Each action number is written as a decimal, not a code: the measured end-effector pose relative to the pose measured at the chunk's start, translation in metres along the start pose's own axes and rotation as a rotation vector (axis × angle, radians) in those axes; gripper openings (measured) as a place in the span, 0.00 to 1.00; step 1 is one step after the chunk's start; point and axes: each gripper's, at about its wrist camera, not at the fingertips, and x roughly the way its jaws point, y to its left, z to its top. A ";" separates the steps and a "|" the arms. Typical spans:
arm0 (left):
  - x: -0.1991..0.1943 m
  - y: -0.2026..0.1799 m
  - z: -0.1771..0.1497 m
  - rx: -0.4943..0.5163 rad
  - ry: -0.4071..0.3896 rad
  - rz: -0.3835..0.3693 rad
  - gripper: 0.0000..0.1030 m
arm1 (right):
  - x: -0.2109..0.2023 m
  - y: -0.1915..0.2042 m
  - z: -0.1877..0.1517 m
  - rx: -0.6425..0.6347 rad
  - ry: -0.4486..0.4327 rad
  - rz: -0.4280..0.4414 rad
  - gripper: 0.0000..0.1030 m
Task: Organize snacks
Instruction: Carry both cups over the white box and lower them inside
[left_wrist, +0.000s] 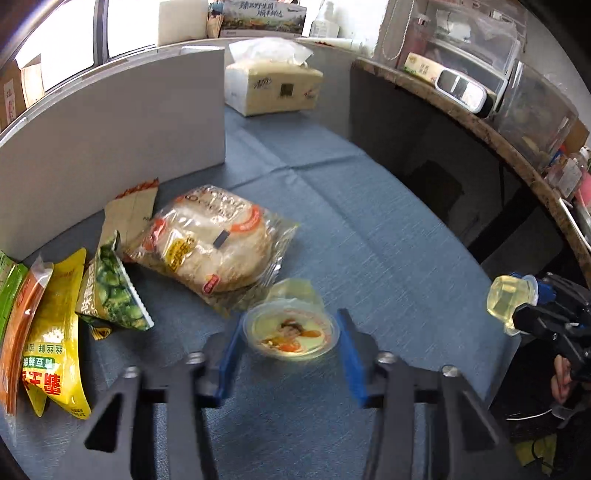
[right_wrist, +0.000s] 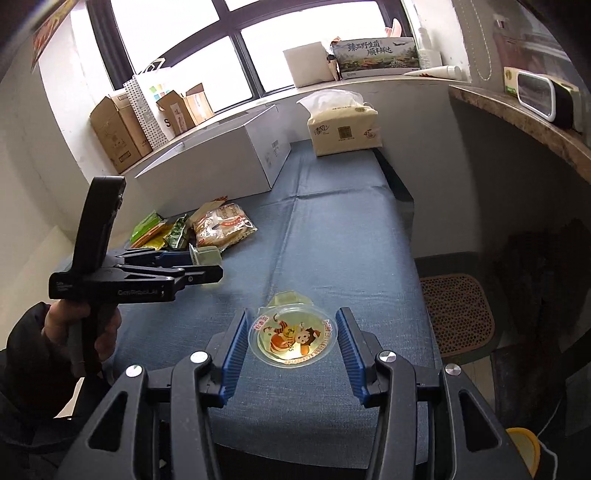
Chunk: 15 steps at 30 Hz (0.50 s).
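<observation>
Each claw grips a clear round plastic jelly cup: the left claw (left_wrist: 291, 354) clasps one (left_wrist: 291, 334), the right claw (right_wrist: 291, 350) another (right_wrist: 292, 339). Farther off, crinkly snack bags (left_wrist: 92, 284) lie on the blue woven surface (left_wrist: 369, 229).

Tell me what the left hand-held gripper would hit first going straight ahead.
Carrying a jelly cup, the left hand-held gripper would probably meet the blue tablecloth just right of the bread bag. Depth is unclear, so it might clip the bag's edge.
</observation>
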 end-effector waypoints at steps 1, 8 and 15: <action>-0.001 0.001 -0.001 -0.005 0.003 -0.012 0.50 | 0.001 0.000 0.000 0.005 0.001 0.001 0.50; -0.031 0.005 -0.005 -0.001 -0.044 -0.018 0.50 | 0.008 0.014 0.002 -0.018 0.007 0.030 0.50; -0.093 0.037 0.003 -0.052 -0.175 0.019 0.50 | 0.017 0.046 0.041 -0.096 -0.034 0.078 0.50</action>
